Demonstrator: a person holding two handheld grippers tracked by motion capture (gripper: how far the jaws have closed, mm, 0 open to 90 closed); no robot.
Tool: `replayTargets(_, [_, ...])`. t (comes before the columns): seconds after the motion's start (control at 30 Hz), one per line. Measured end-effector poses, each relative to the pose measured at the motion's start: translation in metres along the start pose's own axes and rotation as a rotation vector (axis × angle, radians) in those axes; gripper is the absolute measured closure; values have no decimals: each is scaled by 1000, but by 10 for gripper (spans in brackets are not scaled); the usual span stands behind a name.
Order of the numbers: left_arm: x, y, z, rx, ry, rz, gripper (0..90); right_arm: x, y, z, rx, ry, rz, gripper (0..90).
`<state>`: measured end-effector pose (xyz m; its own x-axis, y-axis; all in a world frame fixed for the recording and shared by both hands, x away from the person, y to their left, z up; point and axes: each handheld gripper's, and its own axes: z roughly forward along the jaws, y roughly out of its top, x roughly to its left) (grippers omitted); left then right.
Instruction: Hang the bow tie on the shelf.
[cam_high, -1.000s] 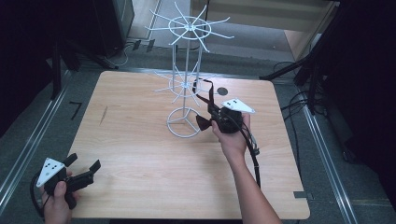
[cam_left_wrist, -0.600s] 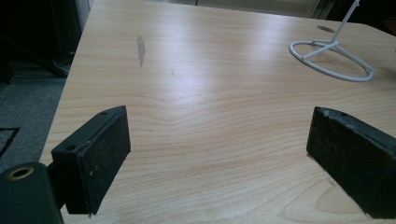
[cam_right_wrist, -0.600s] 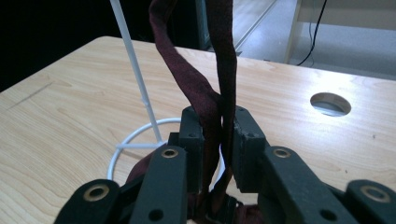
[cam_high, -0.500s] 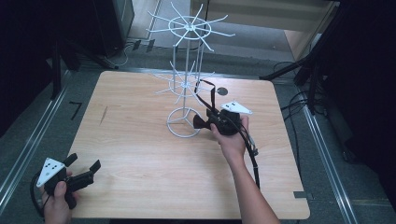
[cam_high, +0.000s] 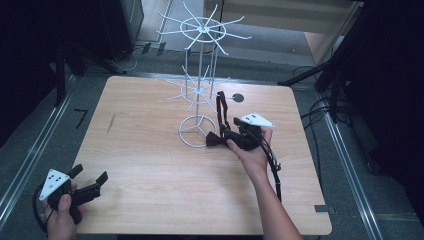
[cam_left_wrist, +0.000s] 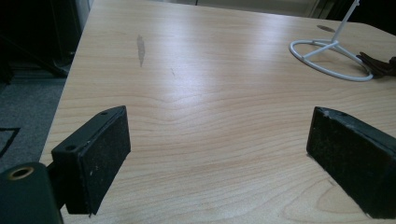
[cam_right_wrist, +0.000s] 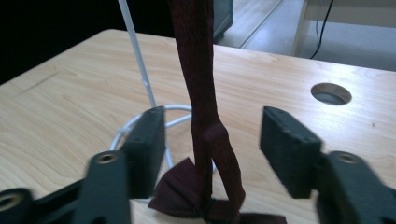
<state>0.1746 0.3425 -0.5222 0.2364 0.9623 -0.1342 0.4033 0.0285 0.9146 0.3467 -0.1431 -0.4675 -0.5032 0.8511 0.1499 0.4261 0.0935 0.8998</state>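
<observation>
A dark maroon bow tie (cam_high: 214, 139) lies by the base ring of a white wire rack (cam_high: 199, 90). Its strap (cam_high: 220, 107) stands up toward the rack's lower arms. My right gripper (cam_high: 223, 133) points at it from the right. In the right gripper view the strap (cam_right_wrist: 201, 70) rises between the pads (cam_right_wrist: 149, 140). That gripper (cam_right_wrist: 214, 114) is open, with a gap on each side of the strap. My left gripper (cam_high: 90, 173) sits at the table's near left corner, open over bare wood (cam_left_wrist: 219, 112). The rack's base ring (cam_left_wrist: 327, 53) lies far ahead of it.
The wooden table (cam_high: 140, 150) has a round cable hole (cam_high: 238, 98) behind the rack, at the right in the right gripper view (cam_right_wrist: 330, 93). The rack's upper arms (cam_high: 202, 30) spread wide above the back edge. Dark stands and cables surround the table.
My right hand has drifted slightly toward the near edge, staying at the bow tie. The left gripper has not moved.
</observation>
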Motion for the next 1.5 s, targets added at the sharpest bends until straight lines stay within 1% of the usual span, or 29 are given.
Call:
replayTargets(0.1, [0,0,0,0,1,0,67,-1,-3,-5,23,-10,-10,287])
replayTargets(0.13, [0,0,0,1,1,1,68,-2,-4,-7,21,-12,-15,270])
replayTargets(0.17, [0,0,0,2,1,1,68,-2,-5,-9,21,-23,-19,249])
replayTargets(0.2, [0,0,0,2,1,2,68,-3,-8,-13,21,-34,-21,199])
replayTargets(0.23, [0,0,0,3,2,2,68,-3,-8,-13,21,-34,-21,199])
replayTargets(0.33, [-1,0,0,2,3,4,68,-8,-13,-21,27,-33,-20,138])
replayTargets(0.5, [-1,0,0,3,4,5,68,-11,-21,-29,27,-29,-38,129])
replayTargets(0.6, [-1,0,0,4,4,5,68,-14,-26,-33,35,-37,-43,127])
replayTargets(0.67, [-1,0,0,3,5,5,68,-17,-30,-37,35,-33,-36,119])
replayTargets(0.77, [-1,0,0,4,5,5,68,-22,-35,-42,36,-40,-24,117])
replayTargets(0.8, [-1,0,0,3,6,3,68,-26,-39,-46,34,-38,-14,113])
replayTargets(0.93, [-1,0,0,2,7,3,68,-32,-43,-53,30,-32,0,102])
replayTargets(1.3, [-1,0,1,1,12,-1,68,-53,-66,-78,34,-70,37,101])
replayTargets(1.5, [-2,0,0,7,12,4,68,-62,-75,-88,35,-84,53,101])
